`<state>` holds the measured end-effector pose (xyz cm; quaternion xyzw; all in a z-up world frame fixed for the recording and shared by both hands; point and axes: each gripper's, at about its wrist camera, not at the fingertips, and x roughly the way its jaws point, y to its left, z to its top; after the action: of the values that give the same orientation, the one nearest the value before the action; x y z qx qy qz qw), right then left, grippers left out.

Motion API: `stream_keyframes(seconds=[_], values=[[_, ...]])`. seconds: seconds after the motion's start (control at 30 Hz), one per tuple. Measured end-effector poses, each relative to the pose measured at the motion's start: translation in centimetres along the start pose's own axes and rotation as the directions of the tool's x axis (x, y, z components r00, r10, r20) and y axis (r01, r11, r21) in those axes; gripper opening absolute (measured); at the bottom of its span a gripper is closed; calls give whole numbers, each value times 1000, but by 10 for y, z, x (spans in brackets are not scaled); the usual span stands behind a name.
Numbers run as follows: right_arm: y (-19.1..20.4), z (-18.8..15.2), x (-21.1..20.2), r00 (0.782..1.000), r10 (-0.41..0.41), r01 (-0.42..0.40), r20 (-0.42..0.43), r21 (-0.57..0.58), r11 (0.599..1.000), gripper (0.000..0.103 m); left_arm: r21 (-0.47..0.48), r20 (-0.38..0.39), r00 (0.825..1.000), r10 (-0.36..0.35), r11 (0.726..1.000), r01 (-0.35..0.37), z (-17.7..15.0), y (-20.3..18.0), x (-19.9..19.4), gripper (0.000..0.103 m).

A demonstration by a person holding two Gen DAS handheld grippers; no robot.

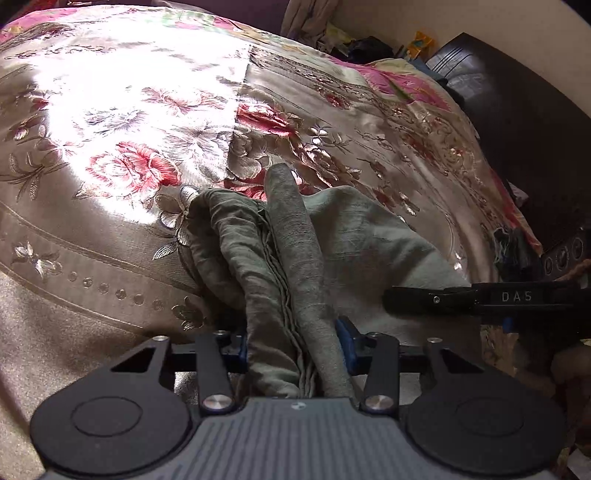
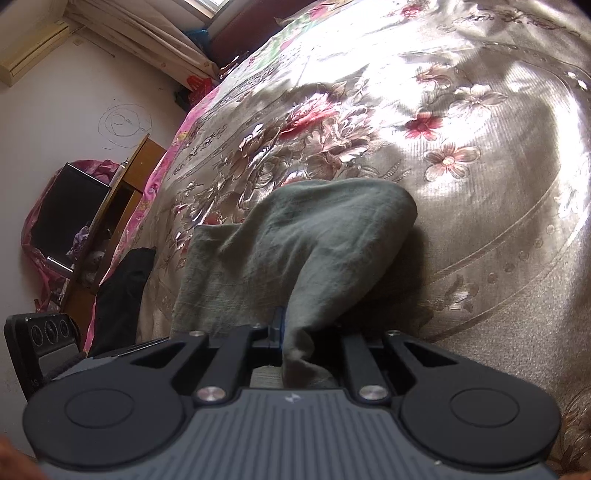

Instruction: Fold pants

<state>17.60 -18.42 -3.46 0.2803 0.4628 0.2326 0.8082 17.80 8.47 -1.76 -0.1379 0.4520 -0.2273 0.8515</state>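
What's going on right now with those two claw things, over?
Left gripper, right gripper: both clamped on bunched grey-green cotton pants. Pants partly lifted off shiny floral bedspread. Nothing in the way.

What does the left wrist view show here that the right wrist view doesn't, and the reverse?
Left wrist only: the pants' bunched, pleated folds running into the left tongs, the right tongs entering side-on, and a dark headboard behind a clothes pile.

Right wrist only: a wall scribble, a wooden stand, a window, and cloth pinched in the right tongs.

Both: the grey-green pants gripped over the floral bedspread.
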Motion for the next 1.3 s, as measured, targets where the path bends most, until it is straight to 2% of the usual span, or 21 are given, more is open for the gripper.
stream_keyframes(seconds=[0.03,0.13,0.23,0.33,0.47,0.57,0.67,0.83,0.97,1.03,1.13,1.23,1.3], values=[[1,1,-1,1000,5,-5,0,6,1000,10,3,8,1000,-5,1000,5,0,-1,-1,43],[16,4,-12,999,49,-49,16,-20,999,10,7,44,999,-19,1000,19,-3,-4,-12,37],[38,9,-19,996,91,-89,26,-55,994,9,-28,84,995,-59,998,61,-4,-1,-24,36],[68,15,-23,991,134,-131,29,-103,986,9,-51,160,983,-88,994,98,1,4,-47,36],[119,27,-18,976,218,-210,25,-177,962,9,-65,278,958,-71,994,92,7,20,-95,36],[162,35,3,960,280,-273,-5,-230,934,9,-94,354,935,-15,994,52,12,44,-137,36],[208,38,38,945,322,-326,-63,-284,902,9,-108,404,911,87,993,-47,14,74,-182,36],[276,32,110,915,369,-403,-163,-322,857,9,-134,424,872,244,969,-206,21,127,-232,36],[314,21,168,888,407,-455,-214,-276,847,9,-172,432,838,335,942,-288,23,174,-263,36],[327,14,198,880,414,-466,-233,-255,847,9,-190,423,832,360,932,-307,25,199,-270,36],[334,2,237,885,385,-446,-261,-238,863,9,-244,389,826,408,910,-335,19,242,-274,36],[332,-10,274,903,322,-397,-285,-260,880,10,-308,338,821,459,879,-365,9,285,-262,37],[330,-17,290,921,269,-354,-281,-317,880,11,-324,318,833,454,877,-354,-1,303,-254,39]])
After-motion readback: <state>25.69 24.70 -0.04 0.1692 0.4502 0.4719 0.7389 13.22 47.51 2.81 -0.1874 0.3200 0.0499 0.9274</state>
